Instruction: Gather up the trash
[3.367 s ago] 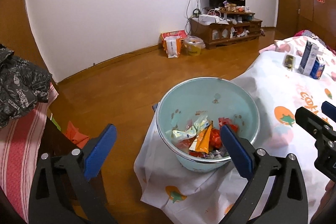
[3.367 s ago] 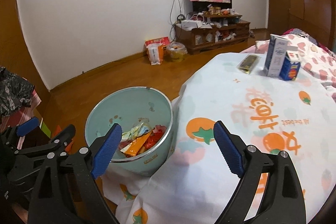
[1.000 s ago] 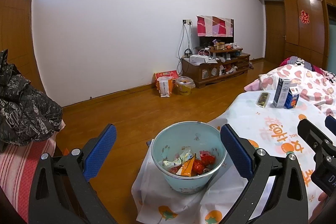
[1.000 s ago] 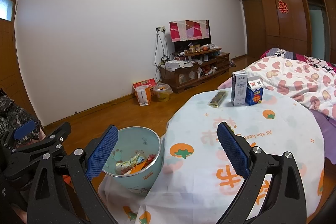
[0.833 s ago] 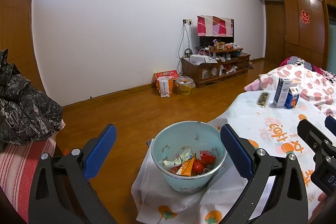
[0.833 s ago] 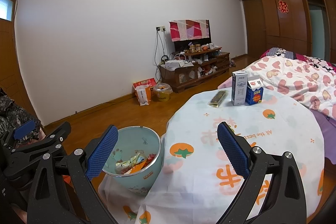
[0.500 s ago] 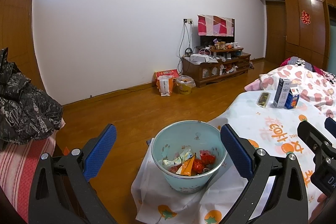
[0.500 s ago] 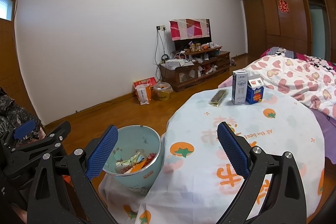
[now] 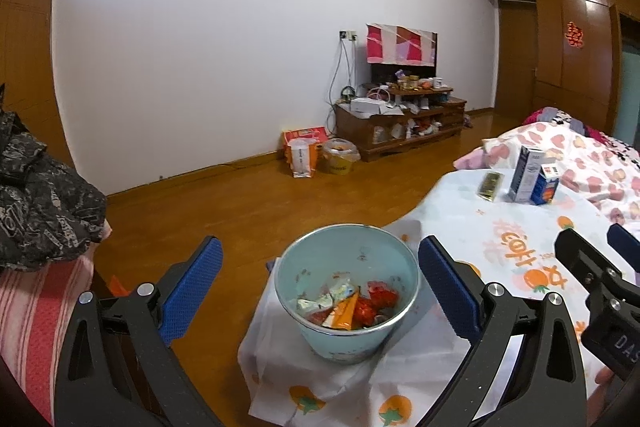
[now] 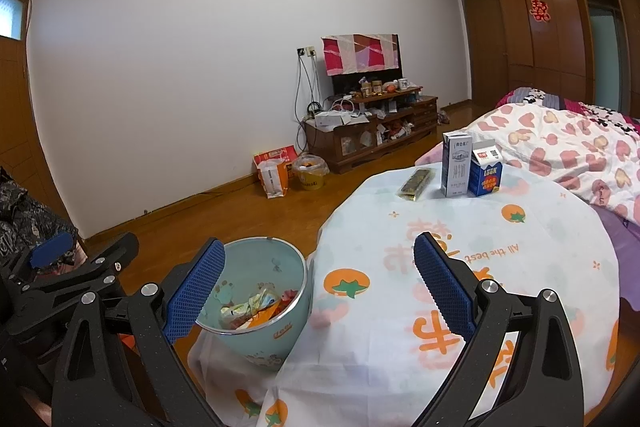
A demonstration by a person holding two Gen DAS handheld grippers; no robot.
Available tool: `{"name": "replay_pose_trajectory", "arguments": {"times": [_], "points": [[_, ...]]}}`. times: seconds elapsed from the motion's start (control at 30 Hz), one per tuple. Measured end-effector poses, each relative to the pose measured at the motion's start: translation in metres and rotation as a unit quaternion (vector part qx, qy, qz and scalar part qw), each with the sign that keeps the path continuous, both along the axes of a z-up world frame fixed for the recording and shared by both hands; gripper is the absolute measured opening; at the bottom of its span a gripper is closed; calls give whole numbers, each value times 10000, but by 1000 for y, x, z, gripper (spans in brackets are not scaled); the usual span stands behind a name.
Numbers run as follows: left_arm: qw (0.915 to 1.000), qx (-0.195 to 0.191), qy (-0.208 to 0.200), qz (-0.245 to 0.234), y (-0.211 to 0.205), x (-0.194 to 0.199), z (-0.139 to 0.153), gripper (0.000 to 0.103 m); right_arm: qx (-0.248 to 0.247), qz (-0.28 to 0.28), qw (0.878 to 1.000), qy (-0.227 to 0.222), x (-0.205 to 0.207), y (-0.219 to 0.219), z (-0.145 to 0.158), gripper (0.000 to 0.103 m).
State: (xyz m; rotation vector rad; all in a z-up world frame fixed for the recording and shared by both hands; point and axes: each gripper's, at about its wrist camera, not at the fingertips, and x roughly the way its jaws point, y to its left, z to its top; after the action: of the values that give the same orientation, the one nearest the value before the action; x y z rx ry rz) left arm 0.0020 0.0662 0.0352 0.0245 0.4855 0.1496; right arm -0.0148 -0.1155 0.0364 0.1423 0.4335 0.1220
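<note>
A pale teal trash bin stands beside the round table, with several crumpled wrappers heaped inside. My left gripper is held open above and in front of the bin, nothing between its blue pads. My right gripper is open too, empty, over the table's left edge. On the far side of the table lie a dark snack packet, a tall white carton and a small blue carton.
The tomato-print cloth hangs down round the bin's base. A dark jacket lies on a striped seat at left. A bed with heart-print quilt is at right. A TV cabinet, bags and wooden floor lie beyond.
Since 3.4 s ago both grippers have drawn back and up from the bin, so more of the room shows. Over the last second almost nothing has moved.
</note>
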Motion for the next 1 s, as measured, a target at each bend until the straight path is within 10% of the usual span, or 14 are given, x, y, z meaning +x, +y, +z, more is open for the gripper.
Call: {"name": "replay_pose_trajectory", "arguments": {"times": [1.0], "points": [[9997, -105, 61, 190, 8, 5, 1, 97, 31, -38, 10000, 49, 0, -6, -2, 94]]}}
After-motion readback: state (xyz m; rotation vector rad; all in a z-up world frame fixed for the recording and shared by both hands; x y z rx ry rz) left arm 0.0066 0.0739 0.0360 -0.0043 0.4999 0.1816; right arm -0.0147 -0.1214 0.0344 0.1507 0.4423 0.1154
